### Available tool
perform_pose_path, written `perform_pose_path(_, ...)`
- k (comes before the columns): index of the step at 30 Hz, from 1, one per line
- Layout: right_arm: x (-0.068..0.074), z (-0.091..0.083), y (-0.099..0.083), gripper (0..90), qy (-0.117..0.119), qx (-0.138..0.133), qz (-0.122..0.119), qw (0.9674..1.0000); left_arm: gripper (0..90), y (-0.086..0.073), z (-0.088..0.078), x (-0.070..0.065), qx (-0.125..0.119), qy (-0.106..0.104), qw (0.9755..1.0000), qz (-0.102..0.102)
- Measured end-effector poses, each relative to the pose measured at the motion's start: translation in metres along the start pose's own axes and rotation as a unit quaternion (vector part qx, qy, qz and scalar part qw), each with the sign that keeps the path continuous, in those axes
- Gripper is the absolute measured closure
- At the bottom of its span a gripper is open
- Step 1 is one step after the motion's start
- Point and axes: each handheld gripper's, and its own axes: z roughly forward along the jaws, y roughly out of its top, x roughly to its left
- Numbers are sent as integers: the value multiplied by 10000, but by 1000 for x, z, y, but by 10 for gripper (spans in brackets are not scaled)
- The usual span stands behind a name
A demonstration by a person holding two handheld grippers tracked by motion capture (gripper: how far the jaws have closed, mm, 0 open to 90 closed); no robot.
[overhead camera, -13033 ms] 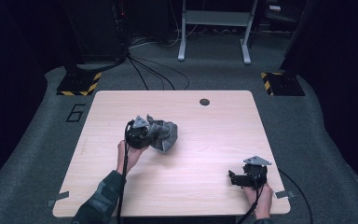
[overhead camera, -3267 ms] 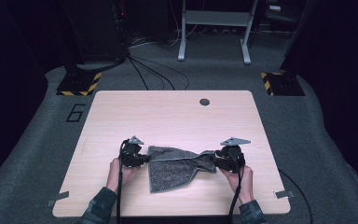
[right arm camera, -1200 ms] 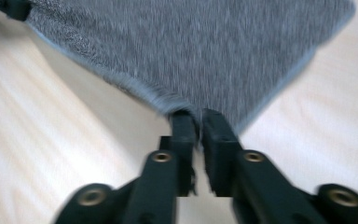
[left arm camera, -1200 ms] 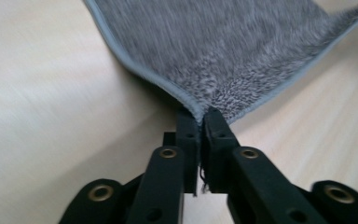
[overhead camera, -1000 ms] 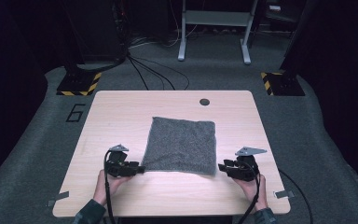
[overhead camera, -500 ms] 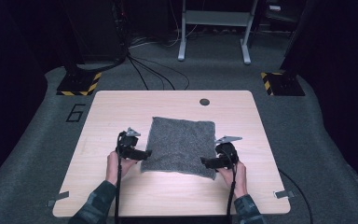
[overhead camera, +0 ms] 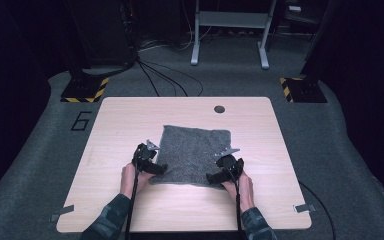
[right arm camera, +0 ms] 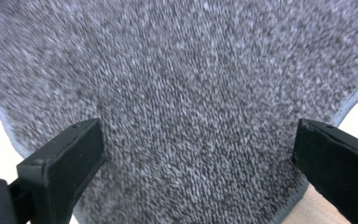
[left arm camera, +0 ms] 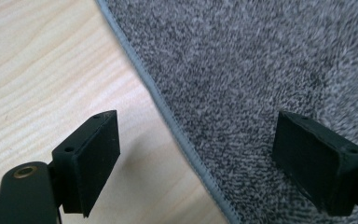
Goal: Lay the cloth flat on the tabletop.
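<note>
From up high I see the grey towel (overhead camera: 192, 155) lying flat on the wooden table (overhead camera: 260, 150), with my left gripper (overhead camera: 156, 168) and right gripper (overhead camera: 214, 177) at its two near corners. In the left gripper view, the jaws have just been opening and now stand wide, one over the table and one over the towel's edge (left arm camera: 177, 126). In the right gripper view, the jaws have also just been opening and stand wide over the towel (right arm camera: 191, 107), not pinching it.

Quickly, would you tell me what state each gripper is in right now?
Left gripper: open, holding nothing, astride the grey terry towel's hemmed edge.
Right gripper: open, holding nothing, over the towel.
</note>
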Motion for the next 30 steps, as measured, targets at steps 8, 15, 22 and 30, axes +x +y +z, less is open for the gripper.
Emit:
perform_pose_path(8, -4, 1, -8, 8, 90, 42, -235, 9997, 150, -9, -6, -6, -56, 18, 10000, 54)
perform_pose_path(15, -8, -1, -13, 3, 229, 18, -463, 9987, 150, -20, -14, -12, -94, 37, 9999, 47)
perform_pose_path(22, -6, -3, -15, 1, 242, 8, -473, 9986, 151, -26, -18, -15, -116, 2, 9999, 47)
perform_pose_path(30, 2, -7, -23, 0, 241, -46, -450, 9987, 151, -33, -22, -15, -123, -67, 9999, -33)
